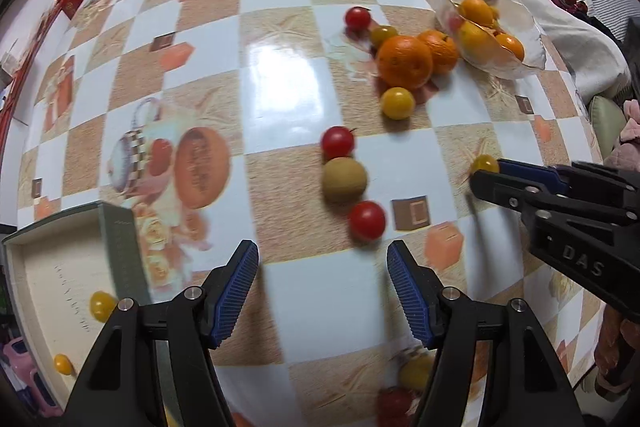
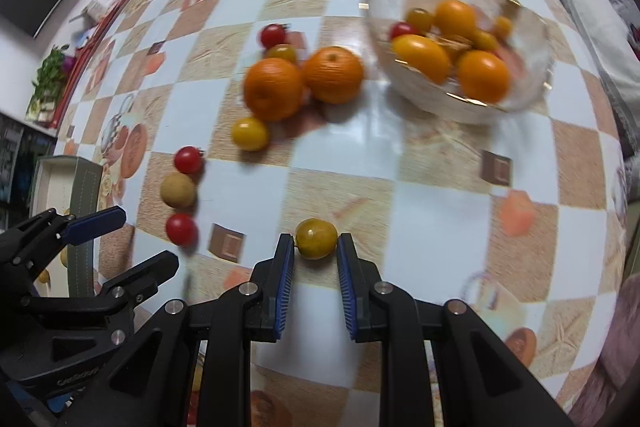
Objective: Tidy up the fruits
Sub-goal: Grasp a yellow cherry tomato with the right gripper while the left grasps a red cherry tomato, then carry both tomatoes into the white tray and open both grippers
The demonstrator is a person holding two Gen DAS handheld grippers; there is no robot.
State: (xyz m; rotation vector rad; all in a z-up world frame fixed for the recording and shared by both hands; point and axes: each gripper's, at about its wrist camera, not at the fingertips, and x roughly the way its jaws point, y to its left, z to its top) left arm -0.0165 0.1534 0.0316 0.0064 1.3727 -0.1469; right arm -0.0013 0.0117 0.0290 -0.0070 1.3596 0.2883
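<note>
Two ribbed tools: right tool point(image 2: 316, 251) pinches round yellow tomato point(image 2: 316, 238); left tool point(image 1: 322, 259) wide.

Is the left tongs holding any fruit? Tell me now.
No. The left tongs stand wide open over bare tablecloth, with the nearest red tomato lying ahead of their tips, untouched.

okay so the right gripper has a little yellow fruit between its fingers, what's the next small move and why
Probably lift it and carry it toward the glass bowl. The right gripper has its pads against the yellow fruit, and similar small fruits already sit in that bowl.
</note>
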